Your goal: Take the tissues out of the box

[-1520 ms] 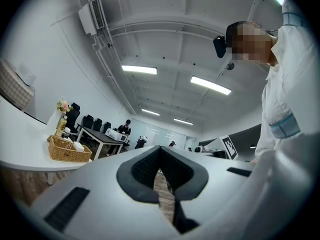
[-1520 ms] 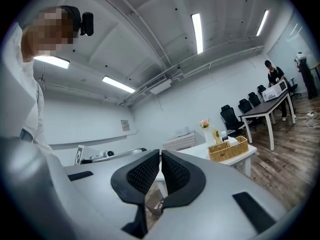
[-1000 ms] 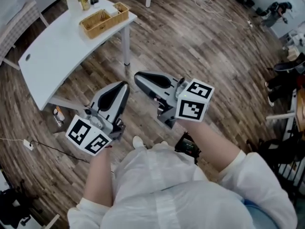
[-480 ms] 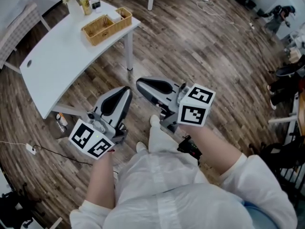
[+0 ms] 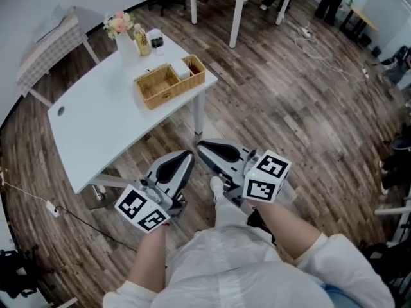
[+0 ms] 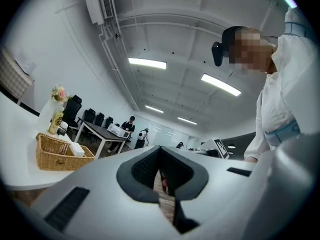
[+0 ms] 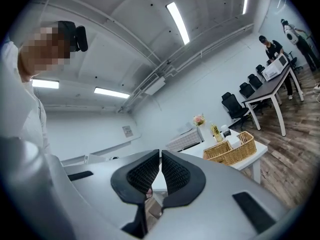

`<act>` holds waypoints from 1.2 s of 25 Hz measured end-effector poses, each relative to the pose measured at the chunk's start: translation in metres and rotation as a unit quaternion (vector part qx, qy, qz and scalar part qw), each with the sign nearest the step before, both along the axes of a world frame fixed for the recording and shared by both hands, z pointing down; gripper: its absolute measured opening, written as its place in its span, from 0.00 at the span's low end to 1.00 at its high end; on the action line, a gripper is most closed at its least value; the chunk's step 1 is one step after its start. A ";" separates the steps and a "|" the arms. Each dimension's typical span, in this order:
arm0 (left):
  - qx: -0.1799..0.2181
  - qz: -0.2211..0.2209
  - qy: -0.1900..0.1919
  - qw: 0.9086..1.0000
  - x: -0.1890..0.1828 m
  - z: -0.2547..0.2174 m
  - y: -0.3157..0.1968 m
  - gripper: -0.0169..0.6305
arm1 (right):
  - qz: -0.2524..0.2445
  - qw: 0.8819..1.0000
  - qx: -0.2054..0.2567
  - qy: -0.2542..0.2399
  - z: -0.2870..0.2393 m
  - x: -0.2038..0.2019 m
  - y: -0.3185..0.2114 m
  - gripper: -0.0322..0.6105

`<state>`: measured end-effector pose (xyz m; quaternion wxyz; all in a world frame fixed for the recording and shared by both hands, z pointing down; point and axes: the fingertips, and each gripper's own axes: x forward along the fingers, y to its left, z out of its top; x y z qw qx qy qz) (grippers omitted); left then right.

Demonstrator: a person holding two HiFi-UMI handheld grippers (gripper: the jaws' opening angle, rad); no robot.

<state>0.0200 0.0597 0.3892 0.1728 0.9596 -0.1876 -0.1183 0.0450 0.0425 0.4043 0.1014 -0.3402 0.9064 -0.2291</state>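
**A:** How are the arms held?

**B:** Two bare forearms come out of white sleeves, close to the body, above the wood floor. The left gripper and right gripper point forward side by side. Their tips are near each other and short of the table.

**A:** And the jaws?

**B:** Each pair is pressed together, with nothing between the pads.

**A:** Where are the tissues?

**B:** Farther on, a wicker basket stands on the white table, near a corner. A white packet, possibly the tissues, lies in it by the divider. I cannot tell which compartment it is in. It looks pale and soft, too small for detail, and it is well apart from both grippers.

**A:** And beyond the basket?

**B:** A vase of flowers and a bottle stand at the table's far edge.
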 end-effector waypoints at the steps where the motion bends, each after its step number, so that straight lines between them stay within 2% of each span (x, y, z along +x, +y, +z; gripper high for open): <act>1: 0.002 -0.005 -0.002 1.000 0.004 -0.002 -0.013 0.03 | -0.003 1.000 0.000 -0.001 -0.001 0.004 -0.013 0.11; 10: 0.000 -0.032 -0.008 0.999 0.039 -0.012 -0.096 0.03 | -0.032 0.999 -0.013 -0.016 -0.003 0.038 -0.101 0.11; 16: -0.004 -0.058 -0.010 0.998 0.051 -0.011 -0.138 0.03 | -0.053 0.998 -0.011 -0.010 -0.005 0.051 -0.139 0.11; 24: -0.006 -0.077 -0.006 0.997 0.054 -0.011 -0.175 0.03 | -0.076 0.997 -0.016 -0.010 -0.005 0.050 -0.172 0.11; 30: -0.012 -0.062 -0.005 0.998 0.047 -0.008 -0.191 0.03 | -0.066 0.998 -0.022 -0.008 -0.004 0.040 -0.185 0.11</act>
